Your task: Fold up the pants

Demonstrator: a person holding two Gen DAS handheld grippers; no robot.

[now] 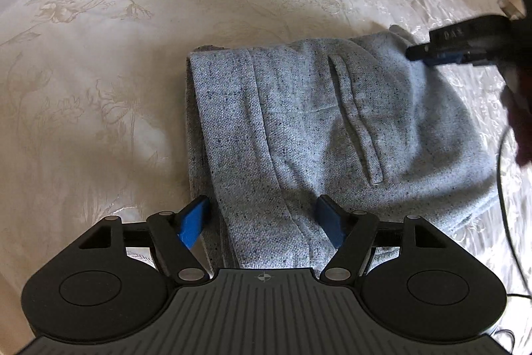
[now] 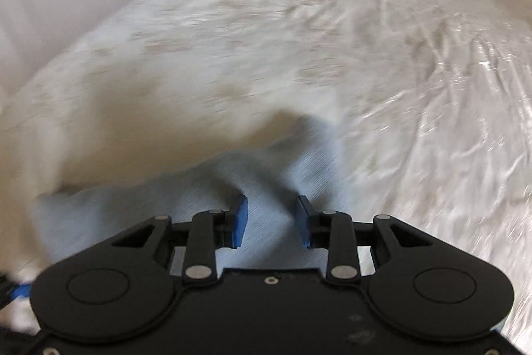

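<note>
Big bed takes up most of the view, covered in a shiny cream bedspread with a faint floral pattern and lots of crinkles. The pants, speckled grey knit with a slit pocket, lie folded into a chunky rectangle on it. Left gripper is spread wide over the near edge, gripping nothing. Right gripper is partly open above the far corner; it's blurry, but the cloth doesn't look pinched.

Soft daylight, glare on the bedspread — right wrist view motion-blurred, fisheye edges bent
</note>
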